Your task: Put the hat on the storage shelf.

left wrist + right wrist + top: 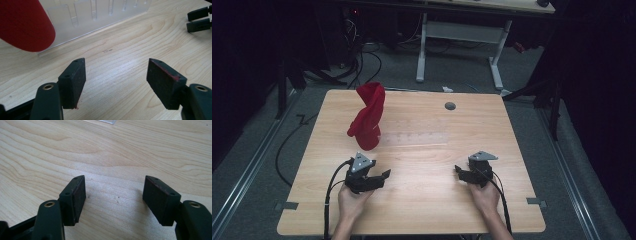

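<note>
High view overhead facing forward-down, both gripper views close, low — sharing table [422, 150].

The tabletop [422, 200] is light wood with a clear grain and rounded corners. A red cloth [368, 117] stands upright on its far left part. Just beside the cloth, toward the middle, a clear plastic rack [419, 136] with slots lies flat. A small grey round cap [450, 106] sits near the far edge.
</note>
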